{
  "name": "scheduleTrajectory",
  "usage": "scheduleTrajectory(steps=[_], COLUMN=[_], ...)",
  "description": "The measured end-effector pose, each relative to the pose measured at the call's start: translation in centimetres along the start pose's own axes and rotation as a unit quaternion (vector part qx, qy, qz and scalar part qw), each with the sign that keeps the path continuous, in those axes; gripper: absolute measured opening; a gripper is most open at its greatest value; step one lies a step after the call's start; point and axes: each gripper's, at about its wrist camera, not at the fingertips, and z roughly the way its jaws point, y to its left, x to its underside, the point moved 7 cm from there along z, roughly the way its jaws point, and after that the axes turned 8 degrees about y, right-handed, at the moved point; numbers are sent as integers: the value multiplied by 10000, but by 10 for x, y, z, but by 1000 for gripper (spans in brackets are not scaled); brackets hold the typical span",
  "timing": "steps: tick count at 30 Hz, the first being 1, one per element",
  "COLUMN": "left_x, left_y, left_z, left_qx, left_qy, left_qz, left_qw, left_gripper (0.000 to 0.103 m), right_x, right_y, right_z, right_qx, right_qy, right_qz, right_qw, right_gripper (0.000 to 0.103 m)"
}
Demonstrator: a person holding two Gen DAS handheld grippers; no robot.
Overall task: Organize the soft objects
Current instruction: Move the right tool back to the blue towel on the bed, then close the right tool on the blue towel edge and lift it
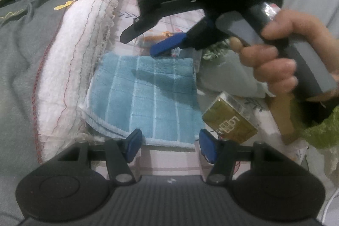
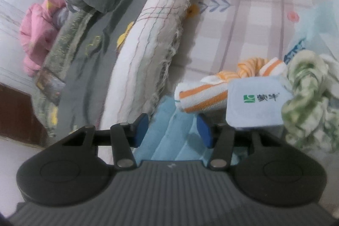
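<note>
A folded blue towel is laid flat on a checked bedsheet, just beside a rolled white blanket. The left gripper is held at the towel's near edge, its jaws spread, with the edge between them but not pinched. The right gripper, gripped by a hand, is held above the towel's far edge, its jaws also spread and empty. An orange-striped cloth, a white carton and a green cloth are seen nearby.
</note>
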Motion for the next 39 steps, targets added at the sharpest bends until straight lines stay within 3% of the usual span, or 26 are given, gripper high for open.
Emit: scheduleTrajectory(steps=[6,10,16,20,27,30,31,33,39], left_x=[-2,-5,-3,-2,-1,-1,0,1,2], left_y=[3,4,0,-2,-3,-4,-5,-5,-6], left_z=[5,11,11,11,13,12,11,11,10], left_qx=[-70,-107,-205,-283,-367,-400,-407,-413,-410], left_qy=[45,53,11,-17,-52,-75,-85,-102,-123], left_qz=[-7,17,126,224,329,359,358,362,398], left_qw=[10000,9999,9997,9993,9988,9985,9985,9984,9983], left_gripper=[60,60,60,60,60,60,60,60,60], right_x=[-8,-6,-7,-8,2,7,8,8,19], right_y=[6,5,2,-4,-2,0,-1,-5,-1], right_z=[19,35,41,38,35,35,34,30,-4], right_qx=[576,789,600,582,647,945,980,847,-162], right_qy=[205,609,939,1015,930,905,911,828,589], right_qz=[-418,-621,-701,-775,-1374,-1719,-1719,-1559,-1173], right_qw=[9973,9931,9913,9901,9840,9764,9760,9807,9912], right_gripper=[52,59,64,51,44,29,17,8,6])
